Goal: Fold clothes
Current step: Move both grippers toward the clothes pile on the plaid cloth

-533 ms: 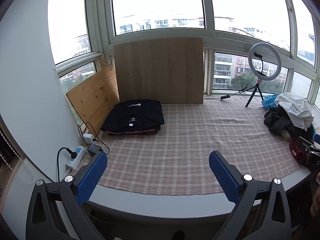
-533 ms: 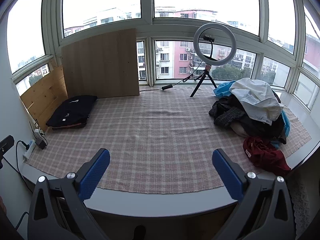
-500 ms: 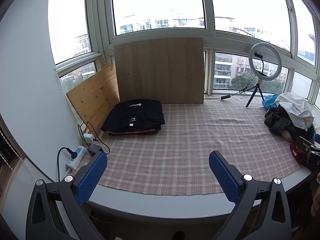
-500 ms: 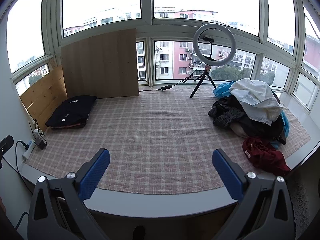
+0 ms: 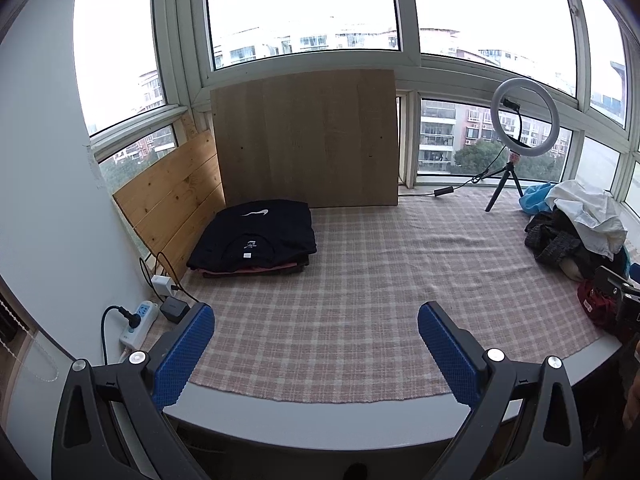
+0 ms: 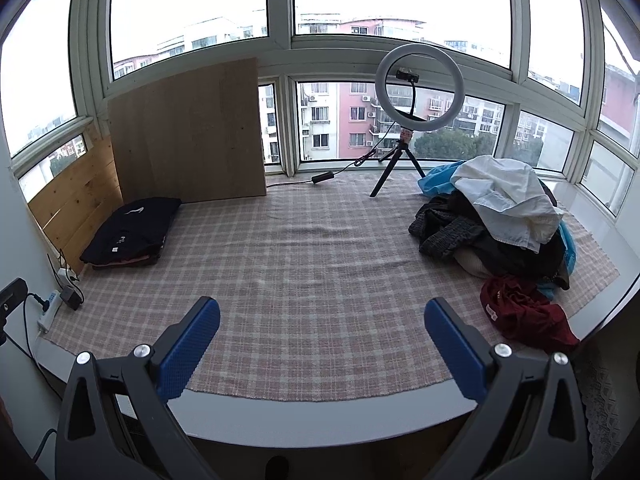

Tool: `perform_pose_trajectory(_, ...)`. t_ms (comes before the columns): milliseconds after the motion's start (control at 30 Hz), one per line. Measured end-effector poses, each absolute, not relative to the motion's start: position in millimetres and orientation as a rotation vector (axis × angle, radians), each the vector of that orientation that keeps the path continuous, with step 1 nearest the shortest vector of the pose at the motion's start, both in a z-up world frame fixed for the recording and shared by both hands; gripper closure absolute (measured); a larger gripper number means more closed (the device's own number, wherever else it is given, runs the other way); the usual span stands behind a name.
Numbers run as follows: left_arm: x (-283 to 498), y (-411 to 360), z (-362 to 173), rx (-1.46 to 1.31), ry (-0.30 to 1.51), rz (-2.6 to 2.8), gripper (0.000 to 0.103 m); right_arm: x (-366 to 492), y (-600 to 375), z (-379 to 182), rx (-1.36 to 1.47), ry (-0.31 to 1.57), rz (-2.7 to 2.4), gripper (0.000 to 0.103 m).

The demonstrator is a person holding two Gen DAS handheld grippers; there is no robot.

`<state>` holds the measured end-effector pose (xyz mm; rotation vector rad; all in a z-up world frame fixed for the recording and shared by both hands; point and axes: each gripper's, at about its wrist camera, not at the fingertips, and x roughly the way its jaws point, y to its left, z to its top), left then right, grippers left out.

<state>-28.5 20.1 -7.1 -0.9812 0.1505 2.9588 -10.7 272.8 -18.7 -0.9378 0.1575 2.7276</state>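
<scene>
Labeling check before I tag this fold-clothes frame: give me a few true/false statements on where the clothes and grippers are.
1. Both grippers are open and empty. True: left gripper and right gripper hold nothing.
2. The folded stack lies by the wood panels at the left. True.
3. The white shirt is spread flat on the checked cloth. False: it lies crumpled on top of the pile at the right.
4. The red garment is on the folded stack. False: it lies loose at the near edge of the pile.
5. The ring light stands on a tripod near the window. True.
</scene>
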Motion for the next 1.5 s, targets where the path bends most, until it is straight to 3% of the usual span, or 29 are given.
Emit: perform_pose_trajectory(1500, -199.3, 102.5, -11.0, -0.884, 0.248, 2.575, 0.001, -87.9, 335.8, -18.8, -0.872, 0.246, 2.334, 0.000)
